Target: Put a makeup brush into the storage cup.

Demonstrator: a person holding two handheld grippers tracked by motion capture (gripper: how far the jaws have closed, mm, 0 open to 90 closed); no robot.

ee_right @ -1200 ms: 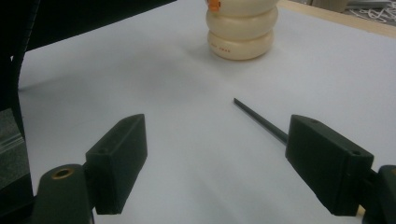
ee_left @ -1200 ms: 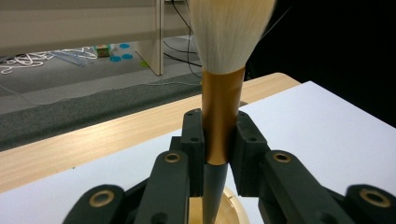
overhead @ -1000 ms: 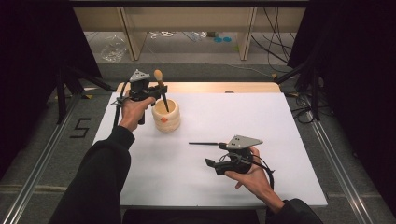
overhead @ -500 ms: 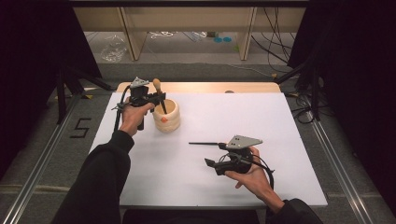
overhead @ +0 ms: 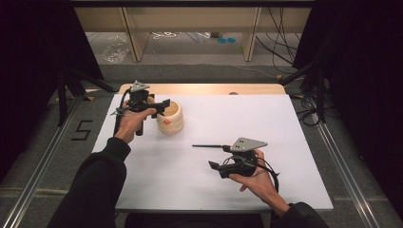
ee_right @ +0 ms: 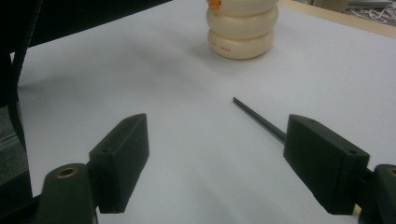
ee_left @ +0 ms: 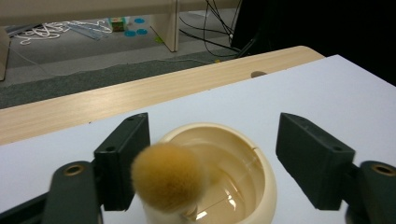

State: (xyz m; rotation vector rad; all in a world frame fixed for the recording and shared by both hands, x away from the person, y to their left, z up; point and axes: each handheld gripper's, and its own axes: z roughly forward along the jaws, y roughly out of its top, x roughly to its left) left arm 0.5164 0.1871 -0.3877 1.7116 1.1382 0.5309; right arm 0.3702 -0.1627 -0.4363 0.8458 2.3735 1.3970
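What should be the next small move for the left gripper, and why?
Probably lift the left gripper up and away from the cream holder. Its jaws have just been opening and now stand wide apart, the brush rests in the holder with its bristle head loose between them, touching neither clearly, so it seems released.

Probably a lab: black curtains point(overhead: 33, 42), floor cables point(overhead: 280, 45), white table point(overhead: 266, 118).

The cream holder point(ee_left: 224, 158) looks like glossy, smooth plastic, its inside catching glints. The brush head point(ee_left: 167, 177) in it is soft, fuzzy tan bristle. The counter point(overhead: 228, 123) wears a matt white sheet over pale wood grain. The left tool's point(ee_left: 224, 158) pads are matt black plastic.
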